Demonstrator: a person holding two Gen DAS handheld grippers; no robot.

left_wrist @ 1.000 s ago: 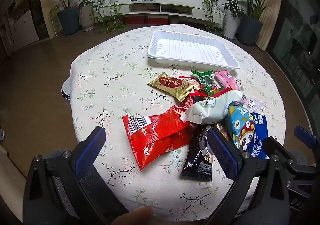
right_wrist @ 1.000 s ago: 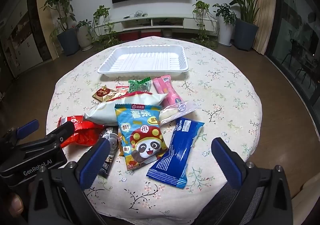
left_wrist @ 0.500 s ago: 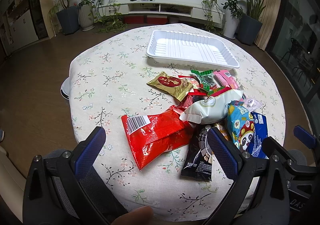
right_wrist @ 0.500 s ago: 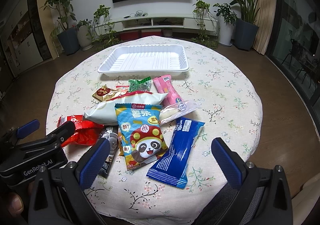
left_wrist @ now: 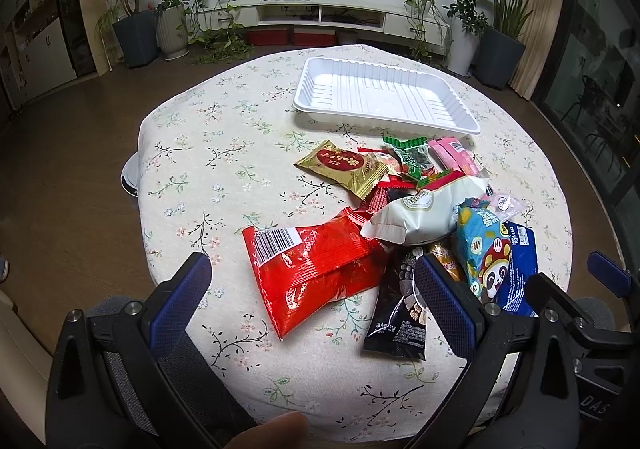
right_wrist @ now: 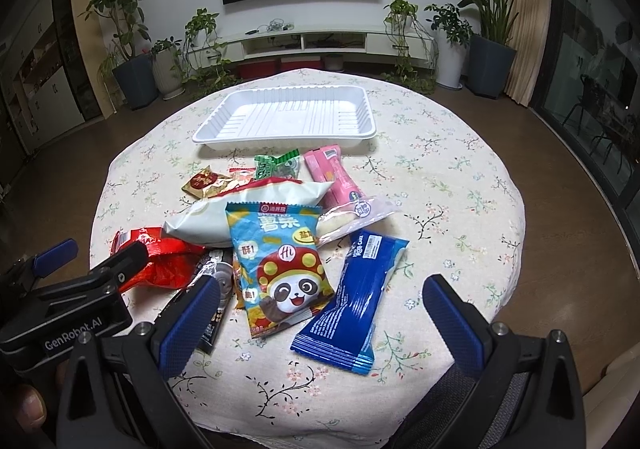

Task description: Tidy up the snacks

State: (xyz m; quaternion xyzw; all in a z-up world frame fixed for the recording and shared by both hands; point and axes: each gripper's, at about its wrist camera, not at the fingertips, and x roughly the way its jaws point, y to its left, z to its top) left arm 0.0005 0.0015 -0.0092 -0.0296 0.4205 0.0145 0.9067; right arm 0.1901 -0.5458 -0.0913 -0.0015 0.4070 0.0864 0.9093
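Both grippers are hovering low at the near edge of the round table (right_wrist: 460, 177), each with its fingers spread wide and gripping nothing. The left gripper (left_wrist: 312, 297) is framing the red packet (left_wrist: 316, 273), which is lying between and just ahead of its fingers, its long axis running from about 11 o'clock at the barcode end toward 4 o'clock, so it is sitting crosswise to the opening rather than in line with it. The right gripper (right_wrist: 320, 313) is framing two candidates: the panda snack bag (right_wrist: 280, 265), lying lengthwise toward 12 o'clock, and the blue packet (right_wrist: 356, 301), tilting from 1 o'clock down to 7 o'clock. The blue packet's near end is reaching closest to the right fingers, so that arm looks better placed for it, while the left arm is nearer the red one. The snacks are lying in a loose overlapping heap: a white pillow bag (right_wrist: 248, 217) resting across the middle, a black sachet (left_wrist: 400, 313) partly under the red packet's corner, and gold (left_wrist: 344, 165), green (right_wrist: 280, 167) and pink (right_wrist: 332, 177) wrappers farther off. The white tray (right_wrist: 288, 117) is waiting empty at 12 o'clock, just beyond the heap, likely the destination.
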